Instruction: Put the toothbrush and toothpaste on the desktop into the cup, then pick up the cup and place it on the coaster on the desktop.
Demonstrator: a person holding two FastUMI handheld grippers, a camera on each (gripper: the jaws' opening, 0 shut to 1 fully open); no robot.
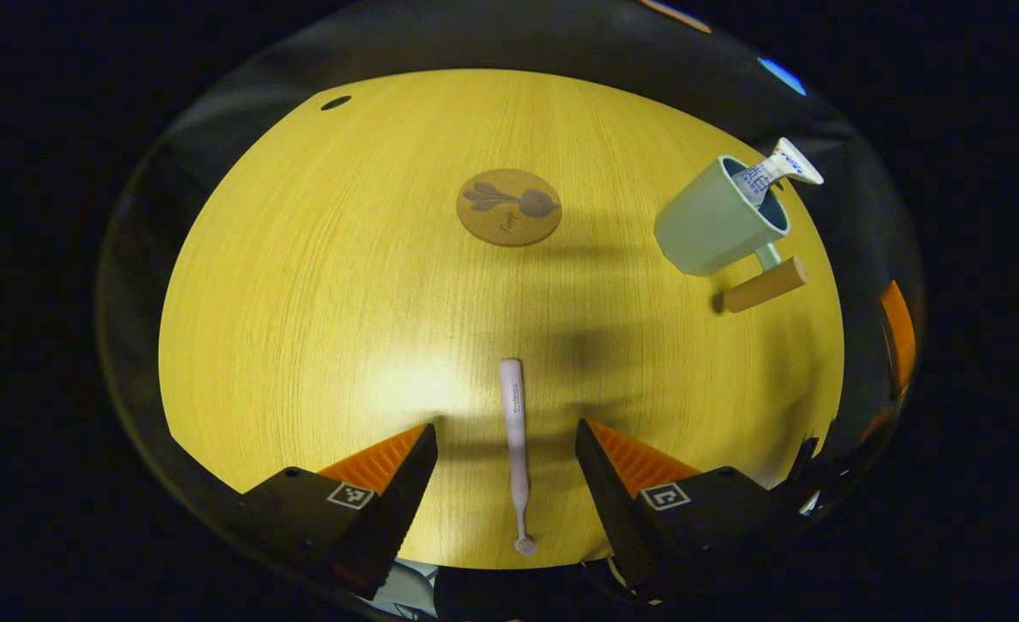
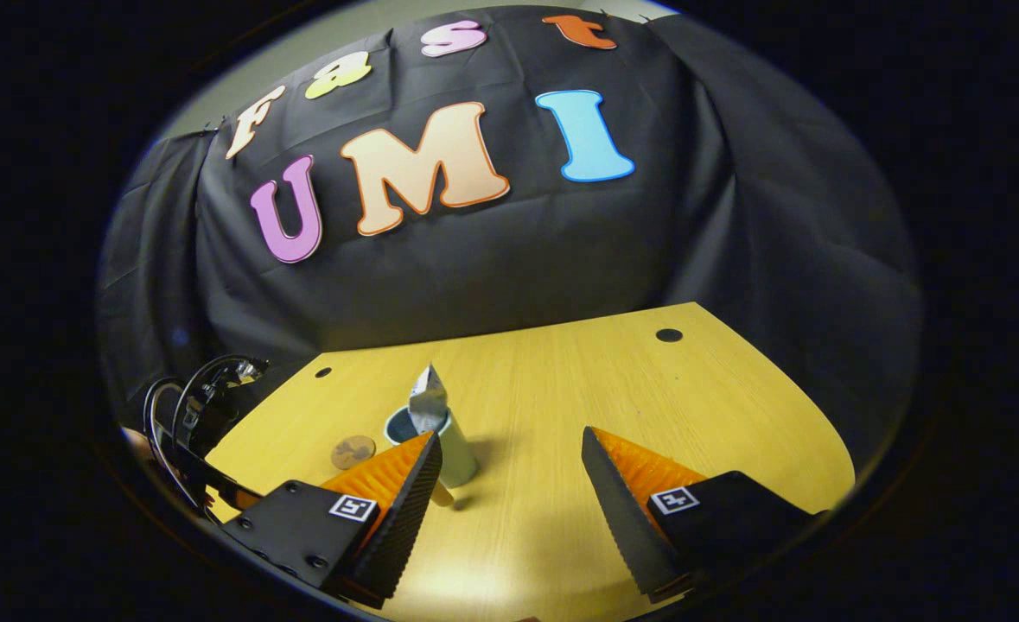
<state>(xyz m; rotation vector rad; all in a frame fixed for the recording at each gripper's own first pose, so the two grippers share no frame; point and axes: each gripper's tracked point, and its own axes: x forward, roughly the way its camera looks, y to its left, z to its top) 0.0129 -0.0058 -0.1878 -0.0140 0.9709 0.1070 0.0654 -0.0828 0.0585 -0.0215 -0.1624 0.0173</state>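
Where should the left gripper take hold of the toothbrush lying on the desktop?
Grip the toothbrush across its thick handle, coming straight down from above. It lies flat on the desktop, lengthwise between the open fingers of the left gripper, so closing across it should pinch its narrow width; the head end looks too thin.

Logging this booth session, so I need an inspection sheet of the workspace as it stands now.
Surface: wooden desktop, round holes near its far edge.
Job's things: toothpaste standing in the cup; toothbrush flat on the desktop; coaster bare.
Clutter: nothing seen.
Grippers: left gripper open, fingers either side of the toothbrush, not touching; right gripper open, holding nothing.
Cables: dark loops at the desktop's edge in the right gripper view.
Surroundings: black cloth wall.
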